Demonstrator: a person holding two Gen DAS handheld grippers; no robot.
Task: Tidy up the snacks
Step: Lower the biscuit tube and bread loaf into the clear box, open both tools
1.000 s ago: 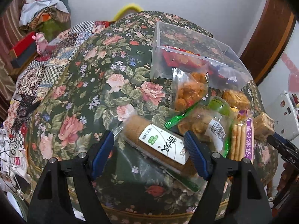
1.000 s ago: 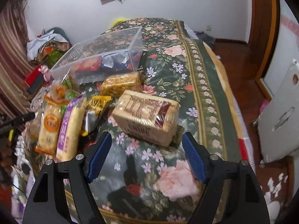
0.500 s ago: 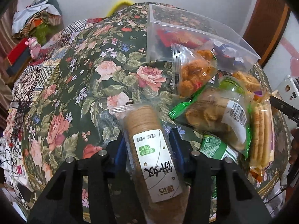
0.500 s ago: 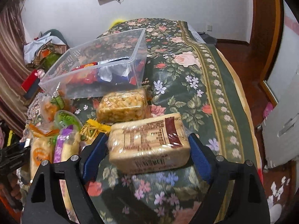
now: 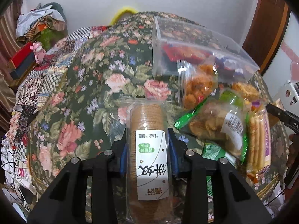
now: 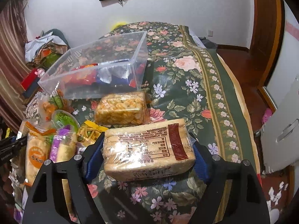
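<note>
Biscuit roll lengthwise in closing left gripper; right gripper closing across cracker pack.

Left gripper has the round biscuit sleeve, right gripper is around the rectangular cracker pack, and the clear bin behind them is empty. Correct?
Not quite: the clear bin is not empty. The right wrist view shows red and blue packets inside. The left gripper and biscuit sleeve, right gripper and cracker pack are as stated.

Right claw closing around a wrapped biscuit block

The right claw has its blue pads against both ends of the biscuit block, which sits on the floral bedspread below the clear bin.
</note>
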